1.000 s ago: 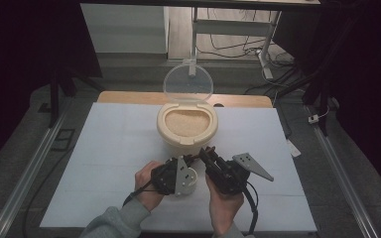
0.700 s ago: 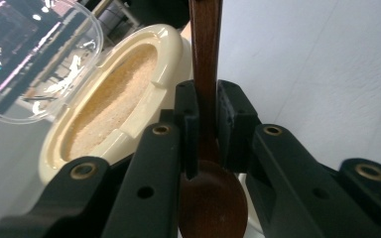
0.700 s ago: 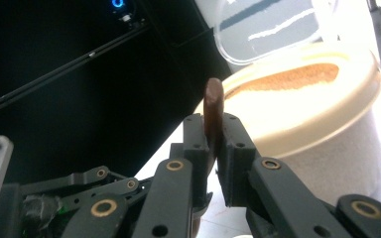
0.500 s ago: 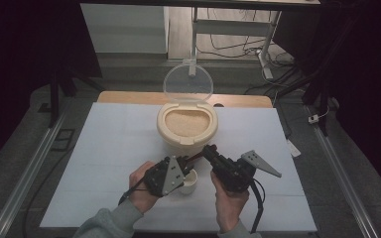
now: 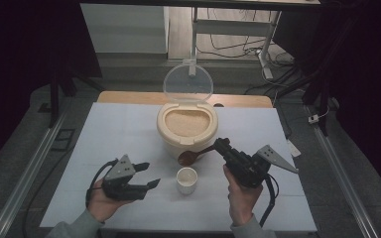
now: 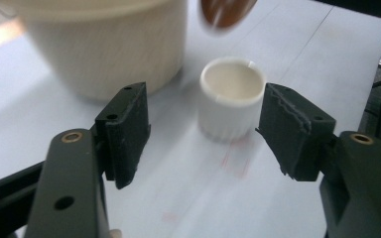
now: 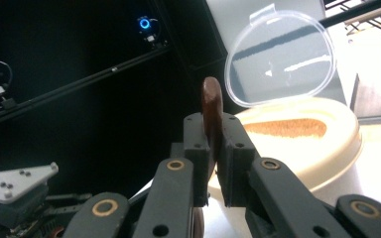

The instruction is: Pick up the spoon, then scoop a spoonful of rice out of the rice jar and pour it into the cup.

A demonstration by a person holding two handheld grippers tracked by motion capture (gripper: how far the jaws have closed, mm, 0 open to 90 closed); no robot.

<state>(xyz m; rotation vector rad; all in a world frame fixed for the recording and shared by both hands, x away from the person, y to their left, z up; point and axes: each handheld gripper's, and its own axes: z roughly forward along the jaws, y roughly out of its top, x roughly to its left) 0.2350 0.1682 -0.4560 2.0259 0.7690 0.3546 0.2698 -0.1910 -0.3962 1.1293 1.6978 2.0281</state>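
A small white cup [image 5: 187, 179] [image 6: 232, 94] stands empty on the white table [image 5: 119, 134], in front of a beige container [image 5: 186, 124] [image 6: 104, 44] [image 7: 297, 139] of brown grains with its clear lid [image 5: 188, 82] [image 7: 280, 59] raised. My left gripper [image 5: 151, 173] [image 6: 203, 131] lies to the cup's left; its jaws have just been opening and hold nothing, with the cup just beyond their tips. My right gripper [image 5: 222, 145] [image 7: 213, 148] is shut on the handle of a brown spoon [image 5: 188, 157] [image 7: 212, 111] [image 6: 225, 12], whose bowl hangs between container and cup.
A wooden board [image 5: 129, 97] lies behind the container at the table's far edge. Metal rails [image 5: 34, 163] run along both sides of the table. A small white object [image 5: 293, 148] lies at the right edge. Cables and a stand are on the floor beyond.
My left gripper has let go of the cup, opened, and drawn back to the left. My right gripper has shifted slightly right with the spoon.
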